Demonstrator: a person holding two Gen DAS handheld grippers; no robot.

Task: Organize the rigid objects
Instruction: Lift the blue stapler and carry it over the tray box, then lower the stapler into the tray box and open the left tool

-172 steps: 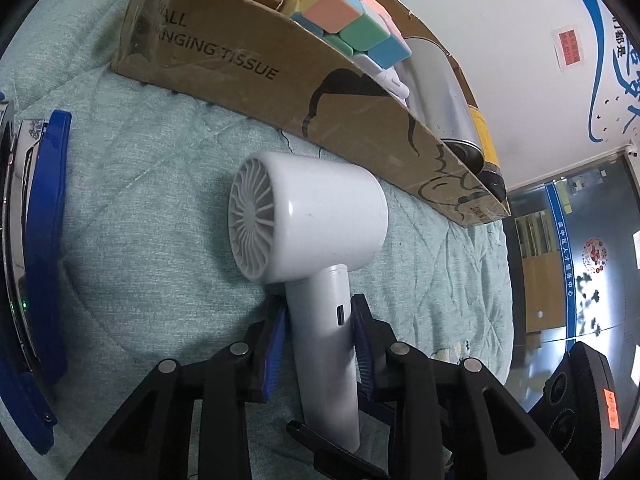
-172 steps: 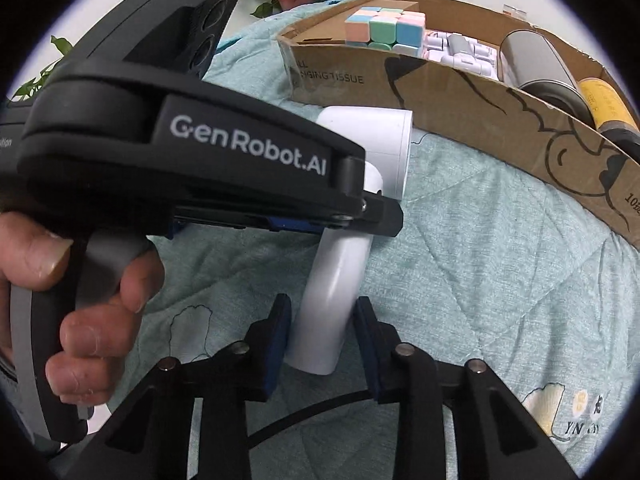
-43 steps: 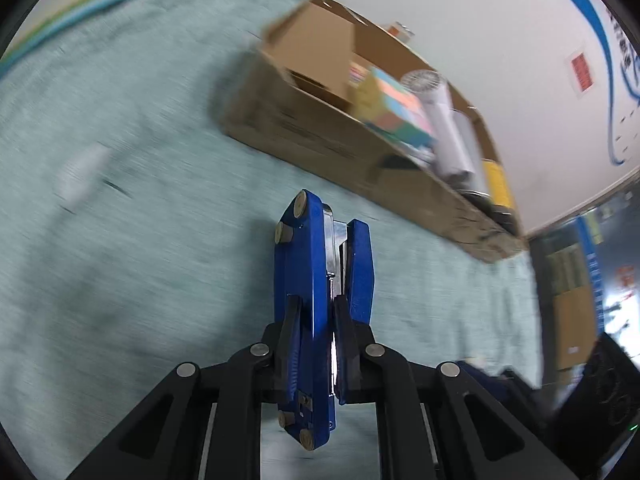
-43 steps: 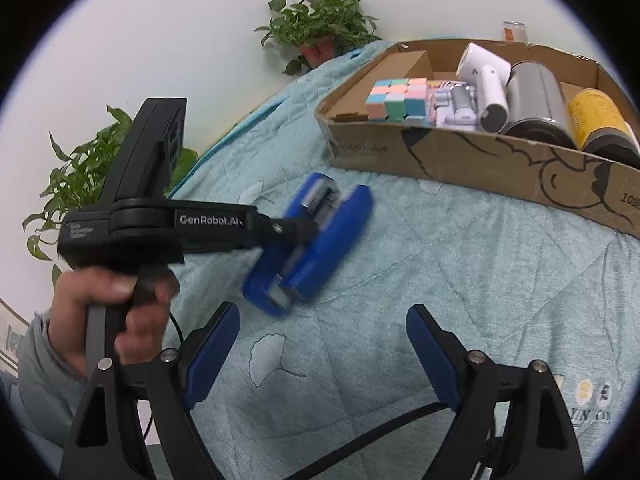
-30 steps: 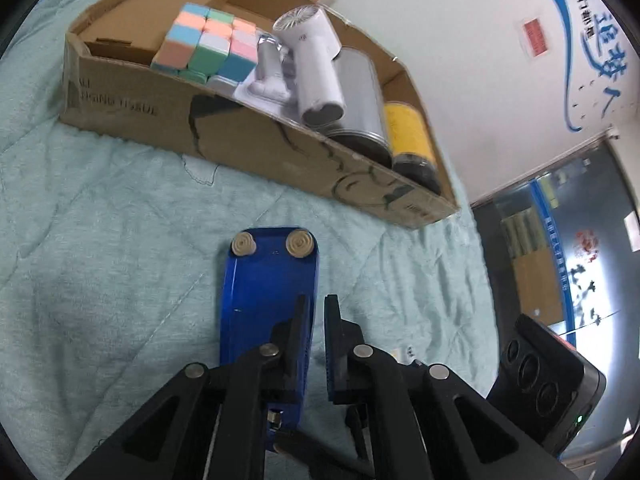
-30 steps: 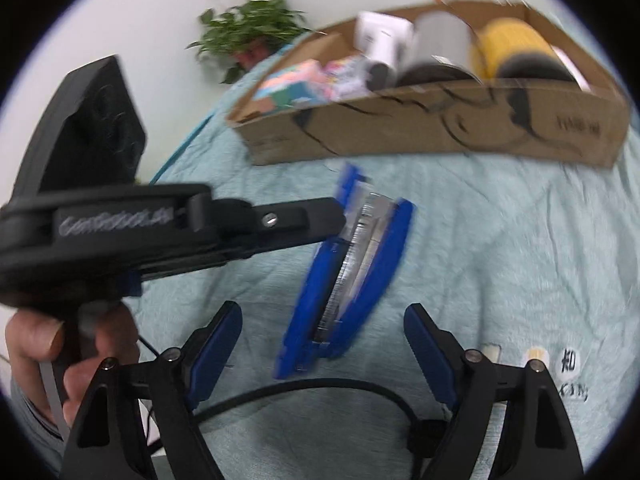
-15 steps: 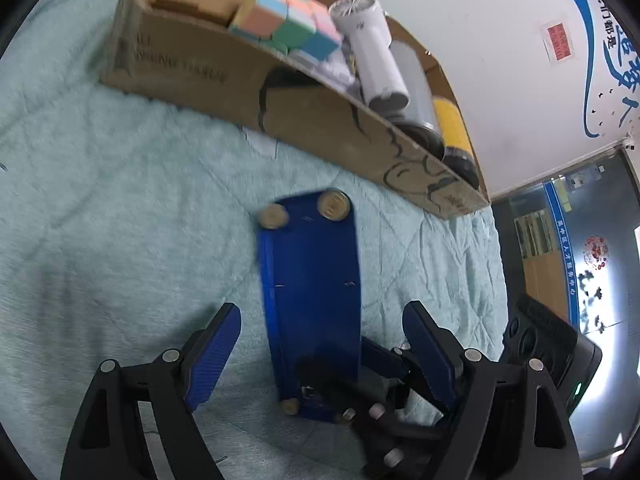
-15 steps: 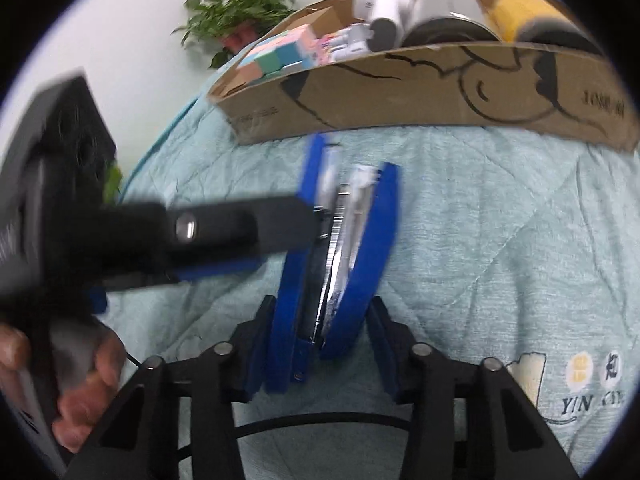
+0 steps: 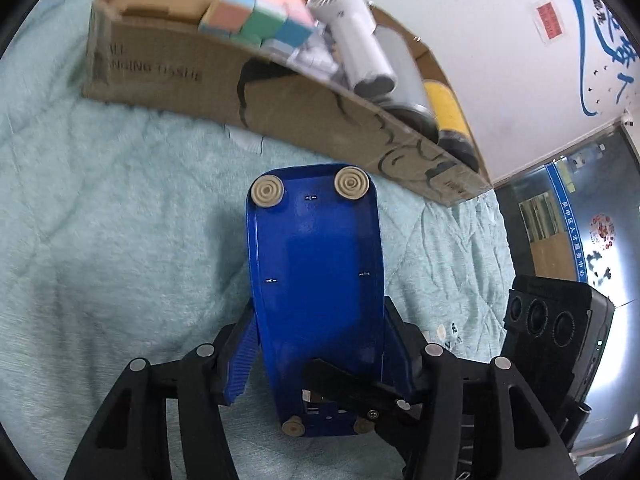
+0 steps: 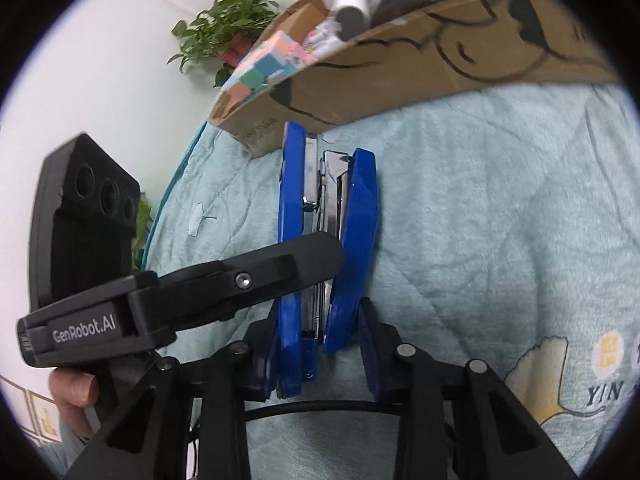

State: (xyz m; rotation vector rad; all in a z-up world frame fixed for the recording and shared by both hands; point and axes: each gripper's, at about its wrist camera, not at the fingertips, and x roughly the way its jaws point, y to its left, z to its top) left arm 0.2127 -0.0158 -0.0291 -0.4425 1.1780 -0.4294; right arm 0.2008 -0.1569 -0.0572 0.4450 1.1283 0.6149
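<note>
A blue stapler (image 9: 316,280) hangs above the blanket with its underside and rubber feet toward the left wrist camera. My left gripper (image 9: 320,320) is closing across its width, and both pads lie against its side edges. One finger of the right gripper (image 9: 352,392) crosses its near end. In the right wrist view the stapler (image 10: 360,220) stands on edge. My right gripper (image 10: 320,328) is closing, with its pads pressed on the stapler's base and top arm. A left finger (image 10: 280,264) reaches across it.
A long cardboard box (image 9: 160,68) lies beyond the stapler on the teal blanket (image 9: 100,240). It holds a pastel cube (image 9: 256,8), a white hair dryer (image 9: 356,48) and a yellow can (image 9: 444,108). A potted plant (image 10: 224,32) stands behind. A person's hand (image 10: 76,388) grips the left handle.
The hair dryer went from the blanket into the box. My left gripper let go of the stapler's thickness, opened wide and closed across its width. My right gripper closed on the stapler.
</note>
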